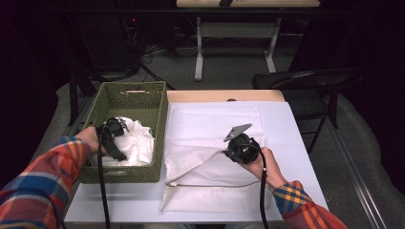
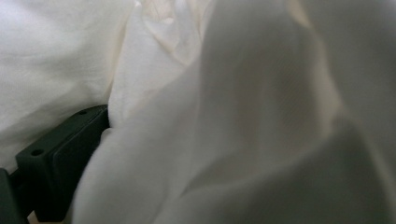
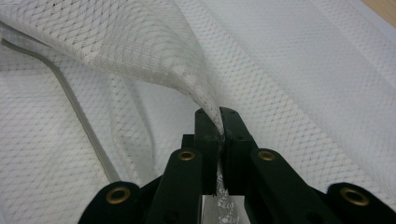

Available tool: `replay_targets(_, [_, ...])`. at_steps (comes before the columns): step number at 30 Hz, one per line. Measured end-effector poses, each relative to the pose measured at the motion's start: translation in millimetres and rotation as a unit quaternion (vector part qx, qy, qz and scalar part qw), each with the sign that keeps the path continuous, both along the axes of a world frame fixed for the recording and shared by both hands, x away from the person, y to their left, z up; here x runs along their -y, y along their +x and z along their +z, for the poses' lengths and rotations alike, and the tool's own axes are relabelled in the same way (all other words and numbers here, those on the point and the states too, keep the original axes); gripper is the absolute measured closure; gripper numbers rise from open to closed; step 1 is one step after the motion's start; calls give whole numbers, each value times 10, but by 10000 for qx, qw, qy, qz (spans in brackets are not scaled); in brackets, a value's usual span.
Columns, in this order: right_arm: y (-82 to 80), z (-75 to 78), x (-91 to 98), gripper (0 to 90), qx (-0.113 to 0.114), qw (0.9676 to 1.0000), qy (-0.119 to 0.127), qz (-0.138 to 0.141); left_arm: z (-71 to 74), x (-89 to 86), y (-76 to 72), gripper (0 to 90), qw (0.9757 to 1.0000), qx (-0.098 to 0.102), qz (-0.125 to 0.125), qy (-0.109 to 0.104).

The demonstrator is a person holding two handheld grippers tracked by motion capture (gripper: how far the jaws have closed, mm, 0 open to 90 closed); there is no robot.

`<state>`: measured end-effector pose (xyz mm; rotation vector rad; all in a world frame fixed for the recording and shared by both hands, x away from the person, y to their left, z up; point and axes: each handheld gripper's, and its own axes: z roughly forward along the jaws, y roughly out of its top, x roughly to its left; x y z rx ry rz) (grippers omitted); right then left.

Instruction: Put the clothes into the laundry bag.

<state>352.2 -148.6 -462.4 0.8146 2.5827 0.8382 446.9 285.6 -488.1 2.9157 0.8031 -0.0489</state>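
Fingers (image 3: 229,135) of the right gripper (image 3: 219,128) are pinched together on a fold of the mesh bag (image 3: 299,70), and the netting rises from the grip in a taut flap toward 10 o'clock. In the high view the right gripper (image 1: 228,151) sits at about 4 o'clock of the table's middle, holding the upper layer of the mesh bag (image 1: 210,129) near its open edge. The bag lies flat over most of the table (image 1: 119,200), and its zipper (image 1: 210,184) runs along the open mouth toward 6 o'clock.

One black finger (image 2: 60,158) of the left gripper shows at 8 o'clock in the left gripper view, pushed against white cloth (image 2: 243,116); the other is buried in the folds. The jaws stand wide apart, with cloth bunched between them, and I cannot tell whether the pads press on it.

At 9 o'clock on the table stands a green woven basket (image 1: 114,95), just beside the bag's left edge. The white cloth (image 1: 138,143) lies crumpled inside it, heaped in the near half toward 5 o'clock of the basket, while the far half shows bare weave. The left gripper (image 1: 116,151) reaches down into the basket onto the cloth, held by the left hand (image 1: 90,136).
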Motion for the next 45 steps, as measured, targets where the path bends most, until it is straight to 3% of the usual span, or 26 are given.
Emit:
replay_targets(5, [-6, 4, 4, 869, -2, 10000, -7, 8, -77, 66, -26, 99, 9999, -76, -77, 10])
replay_targets(10, [-1, -7, 2, 869, -26, 10000, 0, -6, -77, 42, -53, 260, 9994, -133, -203, -229])
replay_targets(14, [2, -8, -7, 869, -15, 10000, -28, 18, -26, 54, -88, 407, 9984, -48, -487, -269])
replay_targets(19, [-5, 3, -5, 869, -10, 10000, -19, 7, 70, 18, -174, 523, 9972, 218, -604, -392])
replay_targets(32, [-6, 11, 10, 868, 14, 10000, -22, 6, 390, -118, -382, 570, 9942, 653, -472, -715])
replay_targets(39, [-2, 6, 6, 875, 10, 10000, -22, -6, 618, -141, -441, 571, 9917, 929, -376, -810])
replay_targets(45, [-4, 6, 2, 881, -7, 10000, -19, -23, 783, -138, -488, 571, 9905, 1039, -271, -864])
